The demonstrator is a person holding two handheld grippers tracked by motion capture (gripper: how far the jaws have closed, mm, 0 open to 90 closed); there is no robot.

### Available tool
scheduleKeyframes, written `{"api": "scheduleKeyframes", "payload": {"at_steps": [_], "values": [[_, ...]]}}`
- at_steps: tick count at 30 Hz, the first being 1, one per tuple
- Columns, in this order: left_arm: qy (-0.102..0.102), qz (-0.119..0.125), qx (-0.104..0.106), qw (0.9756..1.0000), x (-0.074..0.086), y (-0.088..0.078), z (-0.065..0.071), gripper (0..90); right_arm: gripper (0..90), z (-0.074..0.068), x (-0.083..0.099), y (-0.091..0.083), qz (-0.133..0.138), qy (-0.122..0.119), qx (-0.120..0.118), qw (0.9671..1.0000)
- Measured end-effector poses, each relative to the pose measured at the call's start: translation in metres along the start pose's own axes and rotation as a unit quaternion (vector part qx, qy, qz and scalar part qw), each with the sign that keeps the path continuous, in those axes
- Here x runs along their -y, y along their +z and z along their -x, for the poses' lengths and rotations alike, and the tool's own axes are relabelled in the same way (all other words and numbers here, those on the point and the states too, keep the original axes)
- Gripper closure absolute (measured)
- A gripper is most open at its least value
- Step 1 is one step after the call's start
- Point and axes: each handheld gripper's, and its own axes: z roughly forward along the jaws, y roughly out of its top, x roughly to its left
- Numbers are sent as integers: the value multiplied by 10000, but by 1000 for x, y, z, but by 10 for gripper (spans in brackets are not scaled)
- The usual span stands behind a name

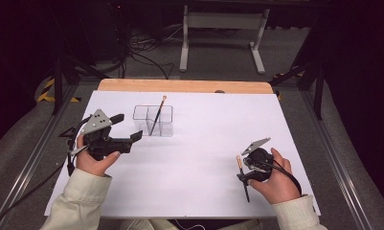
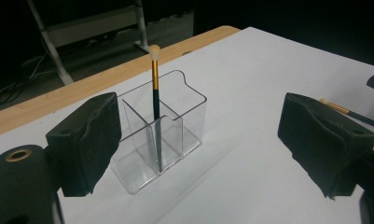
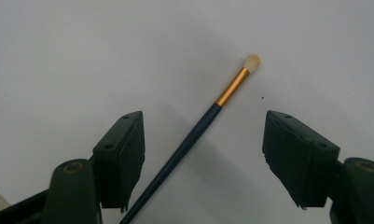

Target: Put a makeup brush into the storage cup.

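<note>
A clear compartmented organizer stands on the white table sheet toward the back left. One dark-handled brush with a gold ferrule leans upright in it. My left gripper sits just left of the organizer, open, nothing between its jaws. A second brush lies flat on the sheet at the front right. My right gripper hovers over it, open, the handle passing between the jaws without either pad pressing on it.
A wooden strip runs along the table's far edge. Beyond it are a white frame stand and cables on the floor. Metal rails flank both sides of the table.
</note>
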Motion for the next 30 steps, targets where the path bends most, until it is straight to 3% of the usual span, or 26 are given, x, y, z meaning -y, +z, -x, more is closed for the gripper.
{"api": "scheduleKeyframes", "payload": {"at_steps": [10,30], "values": [[-75,46,13,10000,0,-1,-2,138,351,0,1,8,-325,16,-83,9994],[-102,53,34,9999,0,-2,-3,140,406,-3,1,23,-682,-44,-96,9976]]}}
